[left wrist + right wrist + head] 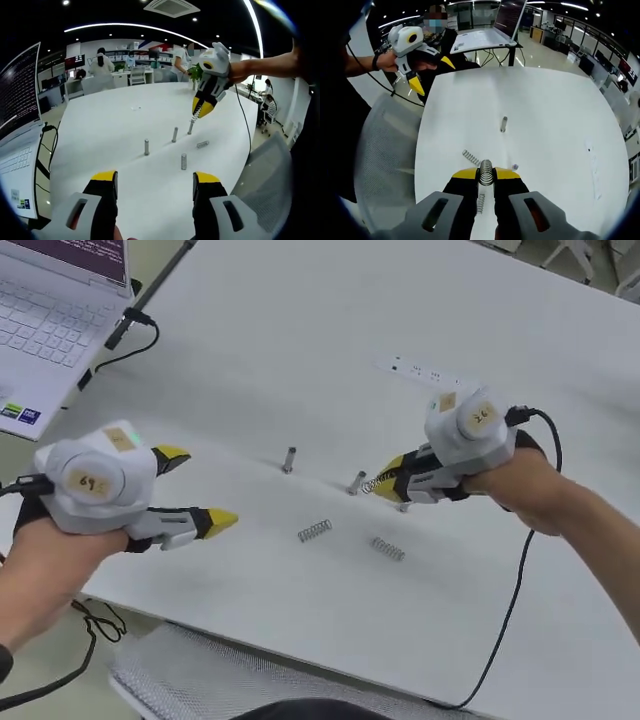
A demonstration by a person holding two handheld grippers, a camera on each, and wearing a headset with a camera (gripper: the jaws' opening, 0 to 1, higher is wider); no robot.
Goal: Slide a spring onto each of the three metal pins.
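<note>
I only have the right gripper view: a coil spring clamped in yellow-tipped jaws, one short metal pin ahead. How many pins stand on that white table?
Observer: Three short metal pins in a row, in the left gripper view.
Operator: Which is my spring nearest?
Observer: The clamped steel coil spring hangs at the top of the end pin closest to the right gripper.
Operator: Any pin loaded already?
Observer: The other two look bare; the end one I cannot tell.

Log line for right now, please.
right tongs: shut on spring, at third pin top | left tongs: open, empty | loose springs: two on table | other pins: bare
</note>
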